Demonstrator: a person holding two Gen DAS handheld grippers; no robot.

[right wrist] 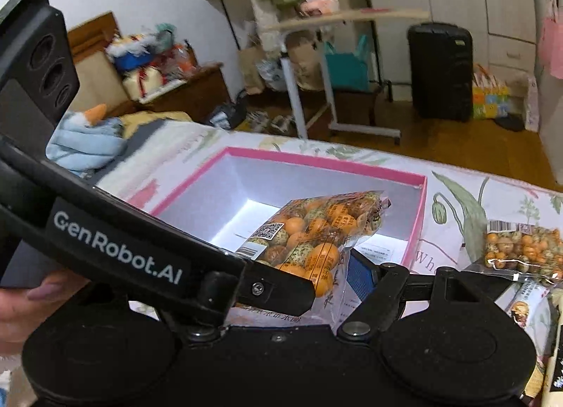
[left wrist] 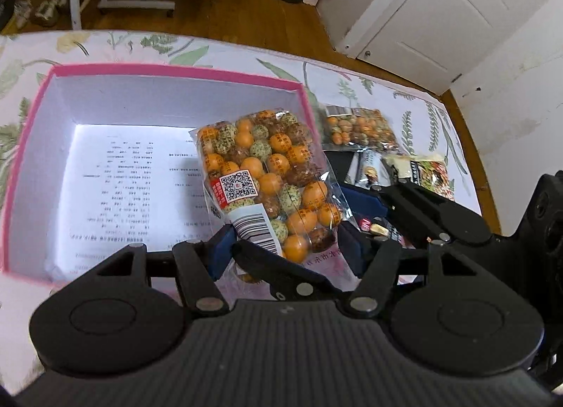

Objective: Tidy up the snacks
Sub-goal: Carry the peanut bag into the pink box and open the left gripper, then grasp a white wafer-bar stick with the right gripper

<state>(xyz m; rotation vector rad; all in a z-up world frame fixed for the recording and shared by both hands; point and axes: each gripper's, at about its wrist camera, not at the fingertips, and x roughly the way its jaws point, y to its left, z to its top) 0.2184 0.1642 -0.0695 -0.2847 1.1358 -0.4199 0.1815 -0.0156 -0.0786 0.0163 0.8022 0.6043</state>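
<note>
A clear bag of orange and speckled coated nuts [left wrist: 267, 181] is held above the near right corner of an open pink box [left wrist: 176, 70] with white walls. My left gripper [left wrist: 285, 248] has its blue pads either side of the bag's lower end and is shut on it. In the right wrist view the same bag [right wrist: 316, 231] sits between my right gripper's [right wrist: 337, 287] fingers, and the left tool crosses in front. Only the right blue pad [right wrist: 362, 276] shows. I cannot tell whether the right gripper grips the bag.
A second bag of the same nuts [left wrist: 362, 129] [right wrist: 520, 248] lies on the floral sheet [left wrist: 352, 79] right of the box. Dark and white snack packets [left wrist: 415, 171] lie beside it. A printed paper [left wrist: 140, 188] lines the box floor. A wheeled table [right wrist: 334, 65] stands beyond.
</note>
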